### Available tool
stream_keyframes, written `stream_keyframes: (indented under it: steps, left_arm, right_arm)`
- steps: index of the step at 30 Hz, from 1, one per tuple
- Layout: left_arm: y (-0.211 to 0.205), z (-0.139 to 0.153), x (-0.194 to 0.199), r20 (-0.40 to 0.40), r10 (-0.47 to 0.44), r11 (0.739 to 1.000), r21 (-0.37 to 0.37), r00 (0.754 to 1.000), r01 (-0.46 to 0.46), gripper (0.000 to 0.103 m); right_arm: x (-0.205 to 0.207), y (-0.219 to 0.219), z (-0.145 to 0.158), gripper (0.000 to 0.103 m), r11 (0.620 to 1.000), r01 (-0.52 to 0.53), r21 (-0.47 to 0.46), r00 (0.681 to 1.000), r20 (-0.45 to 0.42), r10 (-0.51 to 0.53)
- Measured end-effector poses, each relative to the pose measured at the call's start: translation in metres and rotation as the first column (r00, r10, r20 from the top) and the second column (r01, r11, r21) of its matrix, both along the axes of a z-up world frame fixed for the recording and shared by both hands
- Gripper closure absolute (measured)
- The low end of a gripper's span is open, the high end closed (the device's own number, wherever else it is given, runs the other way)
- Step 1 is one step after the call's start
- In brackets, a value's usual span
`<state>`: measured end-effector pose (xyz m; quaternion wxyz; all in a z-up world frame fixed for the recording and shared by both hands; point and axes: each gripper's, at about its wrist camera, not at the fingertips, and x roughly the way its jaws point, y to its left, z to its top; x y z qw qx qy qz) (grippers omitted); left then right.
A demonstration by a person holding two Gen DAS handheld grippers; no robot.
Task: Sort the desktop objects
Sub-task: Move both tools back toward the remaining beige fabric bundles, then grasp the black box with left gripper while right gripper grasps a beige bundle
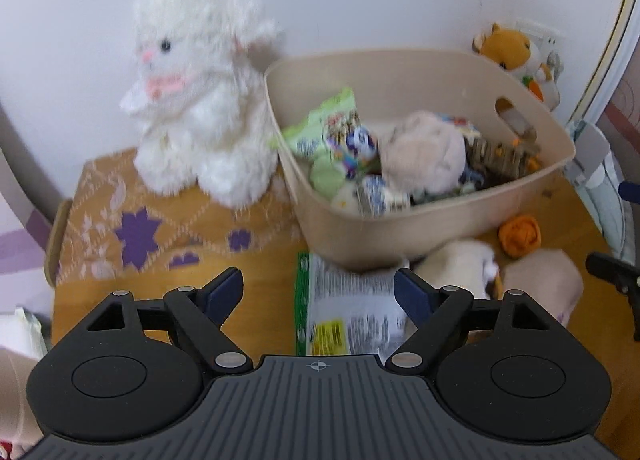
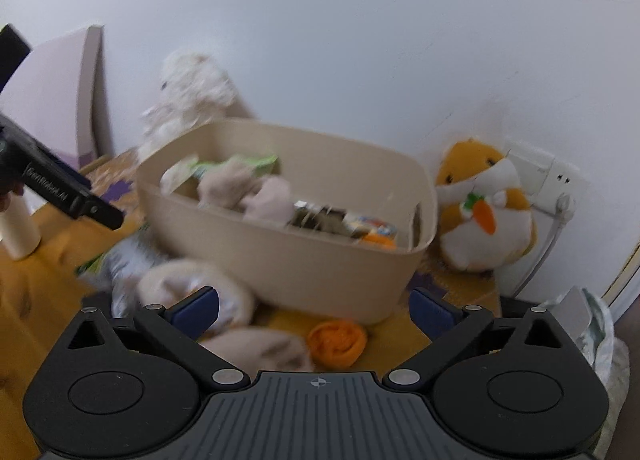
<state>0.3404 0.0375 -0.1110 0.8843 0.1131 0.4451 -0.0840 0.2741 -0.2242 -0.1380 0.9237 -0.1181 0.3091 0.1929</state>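
Both tools hover with nothing between their fingers: the left gripper (image 1: 318,292) has its jaws spread wide above a flat snack packet (image 1: 352,308), and the right gripper (image 2: 314,308) is equally agape over an orange knitted ball (image 2: 337,342) and a pale soft pouch (image 2: 260,348); that stance suggests each is lined up for a pick rather than carrying anything. The beige bin (image 1: 400,227) sits toward the back of the wooden desk (image 1: 260,280), near the wall, and already holds a jumble of green sachets, a rounded cream plush and some small wooden pieces, so it seems to be the collecting place and the sorting looks well under way. What remains lies just in front of the bin: the packet, white with a green edge and a yellow label, its far end touching the bin's base; the orange ball beside two cream pouches. A white plush rabbit (image 1: 192,95) sits upright on a patterned mat left of the bin; an orange hamster toy (image 2: 484,207) leans against the wall to its right; whether these belong to the sorting cannot be told.
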Motion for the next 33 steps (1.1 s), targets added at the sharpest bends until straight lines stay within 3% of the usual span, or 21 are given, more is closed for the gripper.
stream_keyframes:
  steps: [10, 25, 30, 33]
  left_arm:
    - [0.001, -0.028, -0.010, -0.100, 0.013, 1.000, -0.011, 0.995, -0.014, 0.019]
    - [0.002, -0.067, -0.027, -0.244, 0.045, 0.999, -0.018, 0.969, -0.051, 0.019]
    - [0.002, -0.076, -0.029, -0.256, 0.062, 0.998, -0.012, 0.965, -0.068, 0.019]
    - [0.004, -0.078, -0.029, -0.252, 0.073, 0.996, -0.041, 0.965, -0.085, 0.026]
  right_arm:
    - [-0.021, 0.015, -0.023, 0.000, 0.999, -0.045, 0.003, 0.995, -0.086, 0.045]
    - [-0.014, 0.031, -0.062, 0.000, 0.994, -0.066, -0.082, 0.982, -0.183, 0.050]
    - [-0.011, 0.031, -0.068, 0.011, 0.994, -0.069, -0.085, 0.978, -0.205, 0.051]
    - [-0.009, 0.030, -0.070, 0.020, 0.994, -0.072, -0.084, 0.975, -0.215, 0.052]
